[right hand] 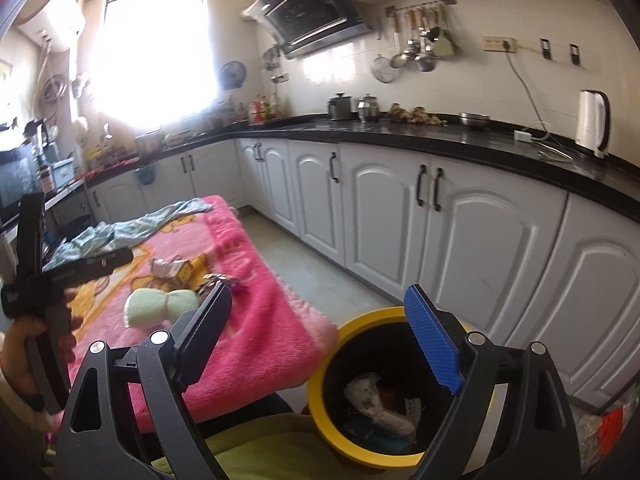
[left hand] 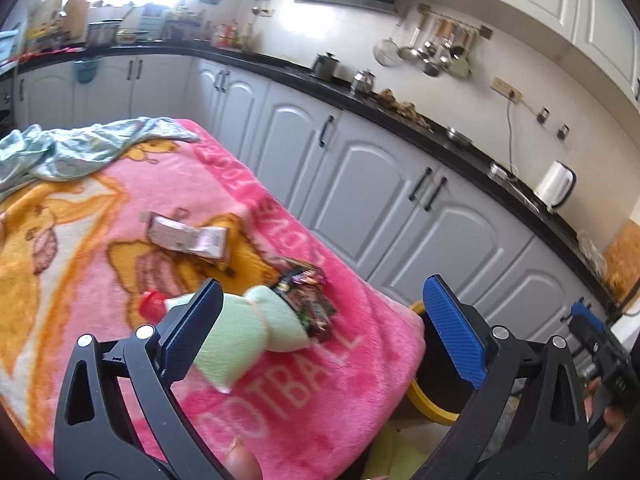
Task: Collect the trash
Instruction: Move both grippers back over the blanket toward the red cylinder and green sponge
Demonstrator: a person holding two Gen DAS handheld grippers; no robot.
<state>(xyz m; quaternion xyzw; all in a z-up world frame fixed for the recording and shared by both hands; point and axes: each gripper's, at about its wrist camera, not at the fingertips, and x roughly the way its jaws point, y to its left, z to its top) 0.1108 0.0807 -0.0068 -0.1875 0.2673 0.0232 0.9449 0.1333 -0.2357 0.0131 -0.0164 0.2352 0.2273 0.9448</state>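
Observation:
On the pink blanket lie a pale pink wrapper, a dark colourful snack wrapper, a light green towel roll and a red cap. My left gripper is open and empty, above the blanket's near corner, with the towel roll by its left finger. My right gripper is open and empty, above the yellow-rimmed black bin, which holds a white crumpled wrapper. The towel roll and wrappers show in the right wrist view. The left gripper's body shows at the left there.
A light blue cloth lies at the blanket's far end. Grey cabinets under a black counter run along the right. A white kettle stands on the counter. The bin rim sits below the blanket's corner.

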